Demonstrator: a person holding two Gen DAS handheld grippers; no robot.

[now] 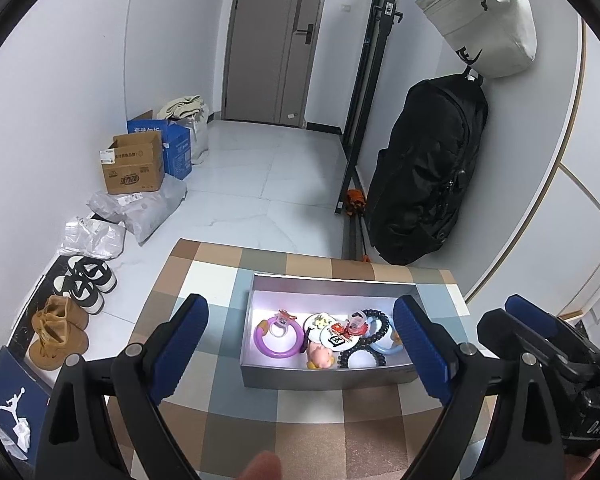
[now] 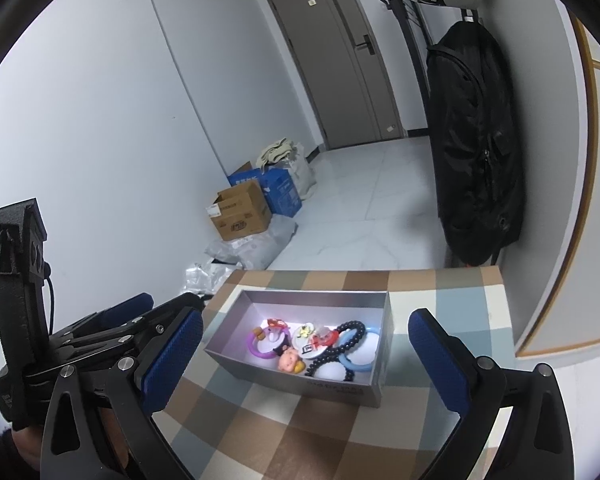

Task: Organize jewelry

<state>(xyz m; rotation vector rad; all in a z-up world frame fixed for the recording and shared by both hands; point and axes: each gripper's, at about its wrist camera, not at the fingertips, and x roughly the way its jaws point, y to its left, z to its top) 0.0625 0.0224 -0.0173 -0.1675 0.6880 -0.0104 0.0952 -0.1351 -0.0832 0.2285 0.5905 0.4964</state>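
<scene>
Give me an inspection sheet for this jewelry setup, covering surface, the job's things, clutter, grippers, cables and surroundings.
Surface: checked tablecloth covers the table; bare apart from the box.
Job's things: open grey box holds a purple ring, a black bead bracelet, a light blue ring, round badges and a small pink figure, overlapping in a pile.
Clutter: nothing seen on the table outside the box.
Grippers: left gripper open; right gripper open; both empty, held short of the box.
Cables: a thin black wire on the left gripper's mount.
Surroundings: cardboard boxes, parcels, shoes on the floor; black bag hanging beside a closed door.
</scene>
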